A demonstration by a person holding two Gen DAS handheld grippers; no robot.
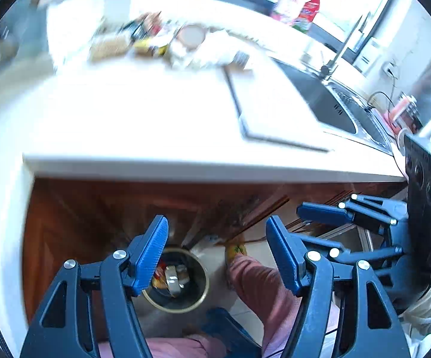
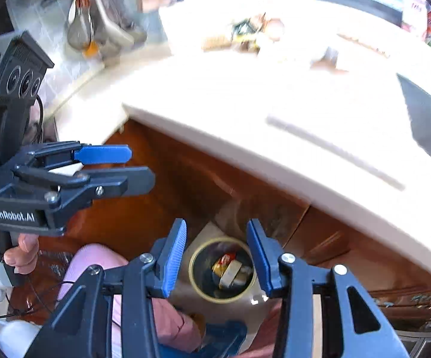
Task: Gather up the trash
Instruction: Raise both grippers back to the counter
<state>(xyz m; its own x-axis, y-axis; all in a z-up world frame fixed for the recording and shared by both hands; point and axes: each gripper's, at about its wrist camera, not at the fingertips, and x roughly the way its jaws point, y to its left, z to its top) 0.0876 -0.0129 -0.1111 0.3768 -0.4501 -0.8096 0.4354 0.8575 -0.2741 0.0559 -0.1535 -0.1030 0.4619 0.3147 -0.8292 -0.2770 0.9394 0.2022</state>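
A: A round waste bin (image 2: 223,270) stands on the pale floor at the foot of the brown wooden cabinets (image 2: 167,185), below the counter's near edge; wrappers and a silvery can-like piece (image 2: 229,273) lie inside it (red and yellow scraps beside that).

B: And the grippers?

A: Both hang above the bin, pointing steeply down; the left gripper (image 1: 217,252) has its blue pads spread wide with nothing between them; the right gripper (image 2: 215,255) shows a narrower gap, pads apart and pressing on nothing, the bin seen through the gap.

B: Who holds them?

A: A person in pink trousers (image 1: 263,280), one patterned slipper (image 1: 236,250) just right of the bin in the left view; a hand (image 2: 21,253) grips the left gripper's handle at the left of the right view.

B: Farther out?

A: A bright white counter (image 1: 126,125) fills the middle; a pale cutting board (image 1: 275,110) lies on it near a steel sink (image 1: 329,101) with a tap (image 1: 339,50) to the right; blurred clutter (image 1: 155,41) sits at the far side; a colourful bag (image 1: 302,6) stands by the far window; ladles (image 2: 79,21) hang on the tiled wall, far left in the right view.
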